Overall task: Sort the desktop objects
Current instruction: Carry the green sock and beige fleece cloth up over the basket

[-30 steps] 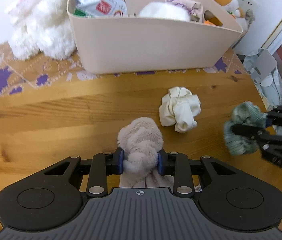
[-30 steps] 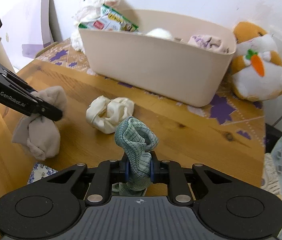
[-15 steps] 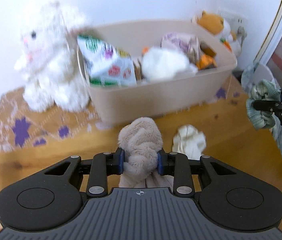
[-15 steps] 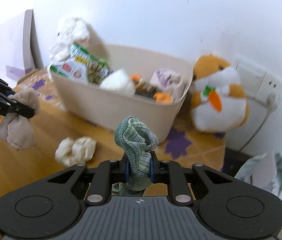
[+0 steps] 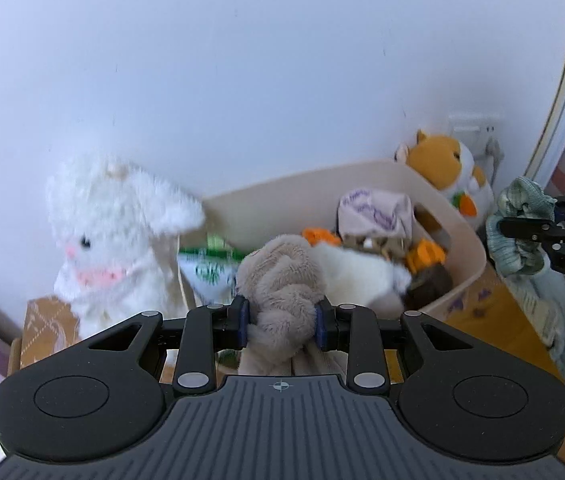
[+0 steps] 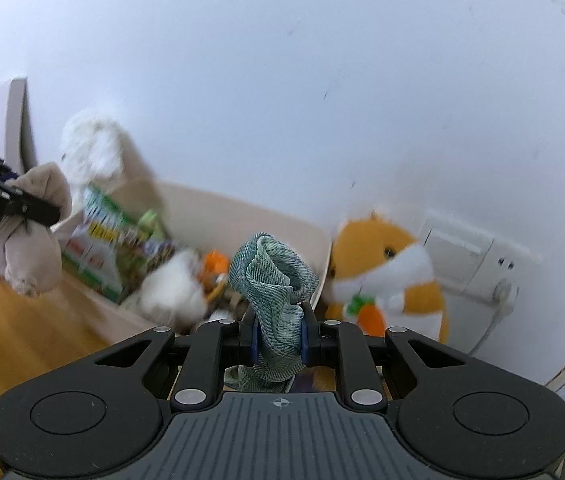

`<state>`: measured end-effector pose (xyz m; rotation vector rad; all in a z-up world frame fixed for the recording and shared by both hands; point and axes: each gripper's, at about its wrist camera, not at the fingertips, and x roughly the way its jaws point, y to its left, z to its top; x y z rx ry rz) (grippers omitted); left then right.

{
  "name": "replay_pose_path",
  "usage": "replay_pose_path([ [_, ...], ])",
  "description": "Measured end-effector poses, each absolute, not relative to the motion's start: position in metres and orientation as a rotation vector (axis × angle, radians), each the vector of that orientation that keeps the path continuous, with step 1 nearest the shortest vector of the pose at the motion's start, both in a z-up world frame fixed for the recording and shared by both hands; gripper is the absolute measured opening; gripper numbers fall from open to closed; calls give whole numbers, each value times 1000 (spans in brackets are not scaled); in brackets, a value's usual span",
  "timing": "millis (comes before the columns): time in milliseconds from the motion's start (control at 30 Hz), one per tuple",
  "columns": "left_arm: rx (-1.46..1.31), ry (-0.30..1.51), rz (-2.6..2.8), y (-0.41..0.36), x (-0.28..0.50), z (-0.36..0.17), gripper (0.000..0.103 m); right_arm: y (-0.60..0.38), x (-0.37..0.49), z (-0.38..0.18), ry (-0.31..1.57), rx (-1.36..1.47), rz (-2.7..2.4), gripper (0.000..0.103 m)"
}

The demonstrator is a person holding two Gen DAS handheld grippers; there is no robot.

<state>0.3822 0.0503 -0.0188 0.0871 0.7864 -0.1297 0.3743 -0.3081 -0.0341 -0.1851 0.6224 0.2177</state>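
Note:
My left gripper (image 5: 281, 326) is shut on a beige fuzzy sock bundle (image 5: 278, 280) and holds it in the air in front of the beige storage bin (image 5: 458, 220). It also shows in the right wrist view (image 6: 30, 248), left of the bin (image 6: 282, 220). My right gripper (image 6: 278, 342) is shut on a green knit sock bundle (image 6: 274, 280), raised near the bin's right end; the bundle also shows in the left wrist view (image 5: 518, 232). The bin holds snack packets, a white plush and other items.
A white plush rabbit (image 5: 110, 240) stands left of the bin. An orange hamster plush (image 6: 394, 276) sits right of it by a wall socket (image 6: 470, 264). The wooden table (image 6: 14, 332) lies below. The white wall is close behind.
Both grippers have risen from the table with their sock bundles and moved toward the bin. The white sock left on the table has dropped out of view.

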Motion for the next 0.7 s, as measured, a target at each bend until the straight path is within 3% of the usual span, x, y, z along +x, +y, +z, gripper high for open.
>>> replay_pose_path([
  [333, 4, 747, -58, 44, 410, -23, 30, -292, 411, -23, 527, -226, 164, 17],
  [633, -12, 732, -36, 22, 425, -40, 30, -269, 438, -47, 582, -192, 130, 18],
  [700, -16, 734, -39, 18, 428, -45, 30, -270, 444, -52, 608, -163, 135, 26],
])
